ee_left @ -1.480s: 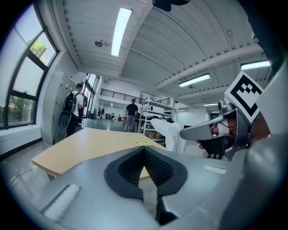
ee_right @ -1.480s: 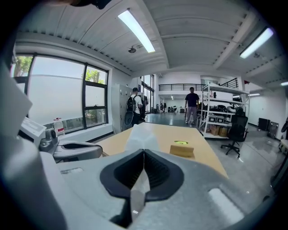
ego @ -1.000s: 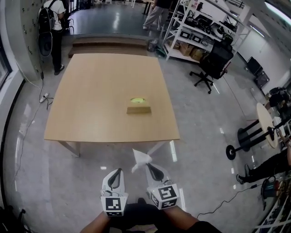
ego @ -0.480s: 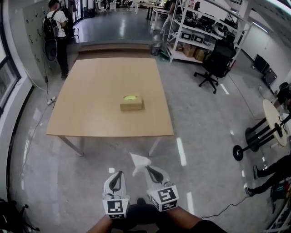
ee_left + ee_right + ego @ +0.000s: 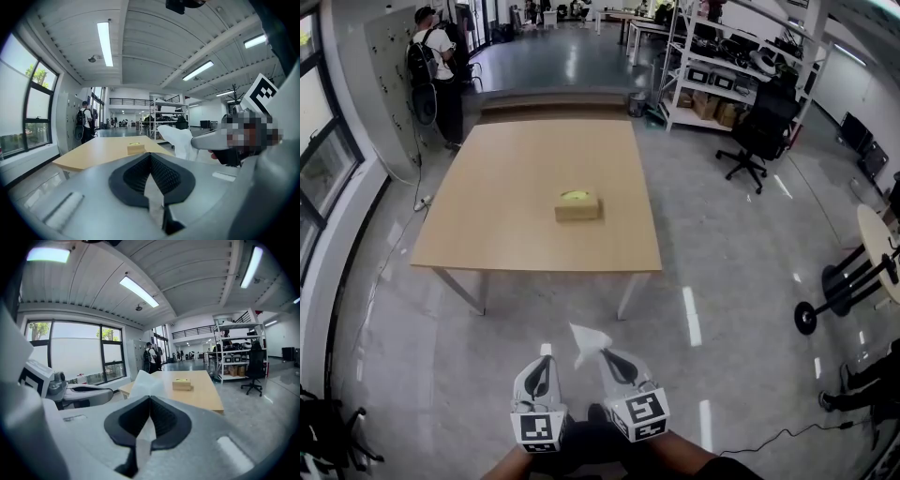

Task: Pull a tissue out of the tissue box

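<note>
The tan tissue box (image 5: 577, 205) with a yellow-green top opening sits on the wooden table (image 5: 516, 225), well ahead of me; it also shows as the box (image 5: 136, 148) and the box (image 5: 181, 384) in the gripper views. My right gripper (image 5: 605, 354) is shut on a white tissue (image 5: 588, 342) that sticks up past its tips, seen as the tissue (image 5: 145, 383) and the tissue (image 5: 178, 140). My left gripper (image 5: 546, 361) is beside it, shut, with nothing held. Both hang over the floor, short of the table's near edge.
A person with a backpack (image 5: 441, 70) stands at the table's far left corner. Metal shelves (image 5: 722, 66) and a black office chair (image 5: 764, 131) are at the back right. A round stand (image 5: 862, 272) is at the right; windows (image 5: 323, 159) line the left wall.
Both grippers, with the tissue in the right one, have drawn a little further back from the table. The view has turned slightly, and the table looks smaller.
</note>
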`<state>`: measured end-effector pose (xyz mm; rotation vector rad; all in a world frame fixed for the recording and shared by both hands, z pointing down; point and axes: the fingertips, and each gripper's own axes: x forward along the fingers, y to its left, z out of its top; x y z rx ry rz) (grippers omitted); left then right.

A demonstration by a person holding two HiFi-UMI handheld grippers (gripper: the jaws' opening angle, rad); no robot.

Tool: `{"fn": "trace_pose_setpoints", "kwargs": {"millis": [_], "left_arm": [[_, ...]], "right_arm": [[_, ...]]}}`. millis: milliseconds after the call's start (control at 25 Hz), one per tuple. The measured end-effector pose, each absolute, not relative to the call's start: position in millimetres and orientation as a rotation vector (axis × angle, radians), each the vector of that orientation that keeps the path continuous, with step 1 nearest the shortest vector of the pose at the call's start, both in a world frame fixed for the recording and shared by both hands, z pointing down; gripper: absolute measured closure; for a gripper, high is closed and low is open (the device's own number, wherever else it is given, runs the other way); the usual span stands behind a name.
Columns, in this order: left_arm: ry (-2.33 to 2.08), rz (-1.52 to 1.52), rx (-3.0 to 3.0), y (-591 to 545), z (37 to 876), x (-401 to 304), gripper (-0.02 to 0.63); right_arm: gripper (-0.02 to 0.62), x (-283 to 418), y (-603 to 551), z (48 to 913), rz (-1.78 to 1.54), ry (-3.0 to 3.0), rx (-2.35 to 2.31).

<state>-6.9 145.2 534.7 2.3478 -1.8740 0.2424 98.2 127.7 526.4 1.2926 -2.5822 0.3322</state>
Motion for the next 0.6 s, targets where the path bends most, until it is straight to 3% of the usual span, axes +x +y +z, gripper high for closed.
{"fn": "trace_pose_setpoints", "kwargs": {"millis": [600], "left_arm": [[-1.885,0.234,2.314,165.8,541.2,-13.4,0.589]], "right_arm": [[0.601,95.8,146.3,531.8,0.309,-2.557,1.271]]}}
